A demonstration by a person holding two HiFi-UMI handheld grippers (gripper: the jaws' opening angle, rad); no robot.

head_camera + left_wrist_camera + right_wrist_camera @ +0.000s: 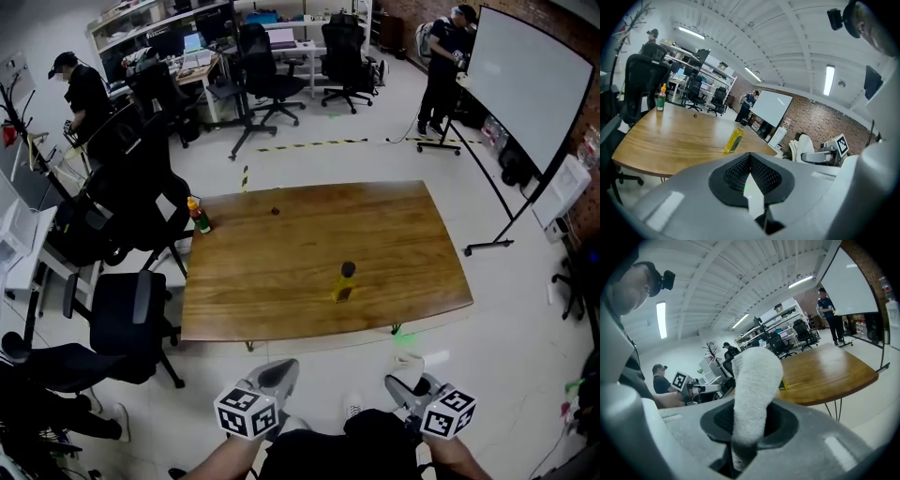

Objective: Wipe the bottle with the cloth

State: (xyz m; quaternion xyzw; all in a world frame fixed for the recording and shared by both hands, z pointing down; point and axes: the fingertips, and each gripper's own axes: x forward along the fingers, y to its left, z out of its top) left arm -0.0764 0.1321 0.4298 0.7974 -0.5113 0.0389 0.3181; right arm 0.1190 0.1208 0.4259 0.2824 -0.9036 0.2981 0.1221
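The wooden worktop [281, 262] takes up the middle of the head view, with office chairs [131, 309] standing at its left side. Both grippers are held short of its near edge, above the floor and well apart from anything on it. The left gripper [279, 372] has its jaws pressed together with nothing between them. The right gripper [405, 384] has its jaws clamped on the white cloth [754, 380], which stands out beyond the jaw tips as a thick roll. The bottle [344, 281] to be wiped, yellow with a dark cap, stands upright and unsupported on the worktop, towards the near edge and right of centre. A second bottle with an orange cap [198, 215] stands at the far left corner, and a small dark object [275, 211] lies near the far edge. The bottle is likely to be tipped or pushed off the near edge if the cloth is pressed against it before it is steadied; the left jaws must first be opened. The cloth may be pulled from the jaws by friction. The orange-capped bottle should not be mistaken for the target.
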